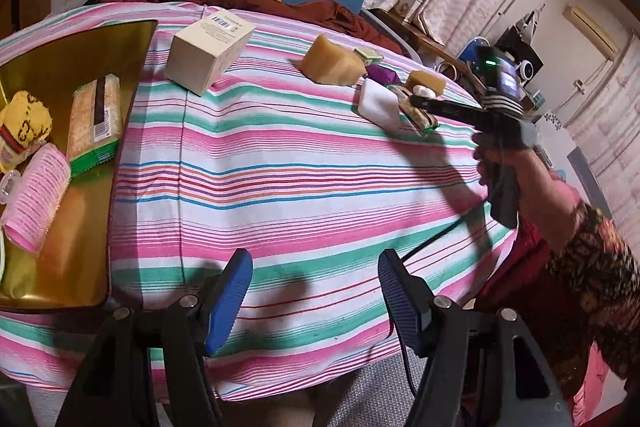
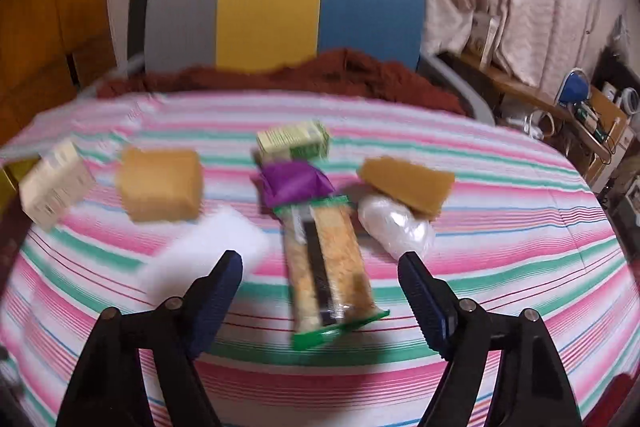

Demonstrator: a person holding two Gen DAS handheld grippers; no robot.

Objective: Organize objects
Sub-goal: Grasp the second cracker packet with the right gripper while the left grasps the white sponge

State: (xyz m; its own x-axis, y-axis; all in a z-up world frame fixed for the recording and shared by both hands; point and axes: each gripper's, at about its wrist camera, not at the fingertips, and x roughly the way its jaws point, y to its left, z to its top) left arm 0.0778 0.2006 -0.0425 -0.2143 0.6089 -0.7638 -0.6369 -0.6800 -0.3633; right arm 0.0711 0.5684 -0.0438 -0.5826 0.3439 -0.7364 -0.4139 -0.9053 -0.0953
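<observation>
Left gripper (image 1: 316, 301) jaws apart and empty above striped bench (image 1: 280, 155), right gripper (image 2: 320, 303) jaws spread around wrapped snack bar (image 2: 328, 267), not gripping, gold tray (image 1: 76, 227) at left.

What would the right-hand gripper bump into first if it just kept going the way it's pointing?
Most likely the long cracker packet, which lies between the open fingers of the right gripper on the striped tablecloth. The picture is blurred, so depth is uncertain.

Warm indoor light (right view blurred)
</observation>
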